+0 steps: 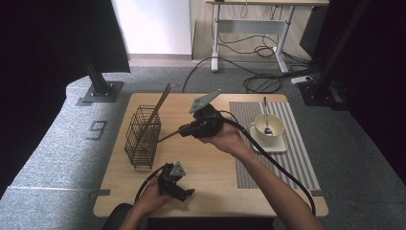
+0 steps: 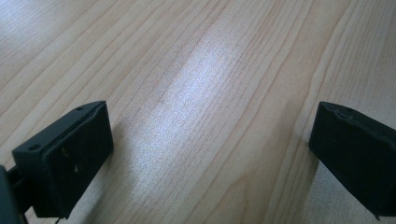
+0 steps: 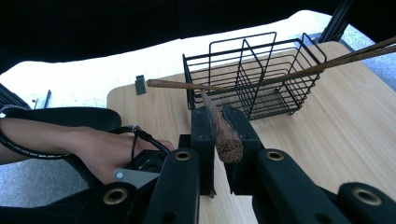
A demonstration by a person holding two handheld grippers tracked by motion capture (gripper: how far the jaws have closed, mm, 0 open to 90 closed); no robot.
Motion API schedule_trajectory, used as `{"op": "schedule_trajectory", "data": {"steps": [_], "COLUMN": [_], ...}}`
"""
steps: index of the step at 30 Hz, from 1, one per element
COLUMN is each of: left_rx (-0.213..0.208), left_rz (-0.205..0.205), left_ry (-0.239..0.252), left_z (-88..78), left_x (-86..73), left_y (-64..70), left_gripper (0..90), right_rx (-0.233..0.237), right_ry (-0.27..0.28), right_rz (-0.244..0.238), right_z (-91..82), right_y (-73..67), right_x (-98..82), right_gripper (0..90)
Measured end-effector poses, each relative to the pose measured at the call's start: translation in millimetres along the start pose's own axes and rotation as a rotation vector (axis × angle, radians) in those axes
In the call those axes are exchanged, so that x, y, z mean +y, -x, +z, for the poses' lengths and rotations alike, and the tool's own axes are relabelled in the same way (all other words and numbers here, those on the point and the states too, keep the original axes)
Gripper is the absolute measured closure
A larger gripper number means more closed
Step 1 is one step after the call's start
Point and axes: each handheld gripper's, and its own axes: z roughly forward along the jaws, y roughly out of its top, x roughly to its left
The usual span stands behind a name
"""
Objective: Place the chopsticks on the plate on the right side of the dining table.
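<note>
chopsticks: 2 | wire basket (image 1: 142, 138): 1 | right tongs (image 3: 219, 135) clenched on one chopstick (image 3: 224, 135), other chopstick (image 1: 157, 111) leaning in basket | left tongs (image 2: 210, 154) released over bench (image 2: 201, 70) | cup with spoon (image 1: 267, 126): high view

The high view is soft and a bit grainy, bright in the middle and very dark at 9 and 3 o'clock. In my left gripper view, a white shine runs across the bench (image 2: 201, 93) toward 12 o'clock. My right gripper view is black along 12 o'clock, and the floor glares white.
</note>
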Motion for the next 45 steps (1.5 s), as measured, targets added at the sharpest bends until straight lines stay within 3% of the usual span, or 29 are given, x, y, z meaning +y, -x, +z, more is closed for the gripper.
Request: {"op": "schedule_trajectory", "data": {"steps": [19, 38, 45], "left_rx": [-0.002, -0.010, -0.014], "left_rz": [0.000, 0.008, -0.032], "left_ry": [0.002, 0.002, -0.012], "left_z": [0.4, 3.4, 0.5], "left_x": [0.4, 4.0, 8.0], "left_y": [-0.1, -3.8, -7.6], "left_gripper": [0.0, 0.0, 2.9], "right_rx": [-0.074, -0.137, -0.149], "right_ry": [0.030, 0.020, 0.016], "right_rz": [0.010, 0.069, 0.078], "right_z": [-46.4, -90.6, -100.7], "right_y": [0.5, 5.5, 4.6], "right_x": [-8.5, -49.6, -63.6], "right_gripper": [82.7, 82.6, 82.6]}}
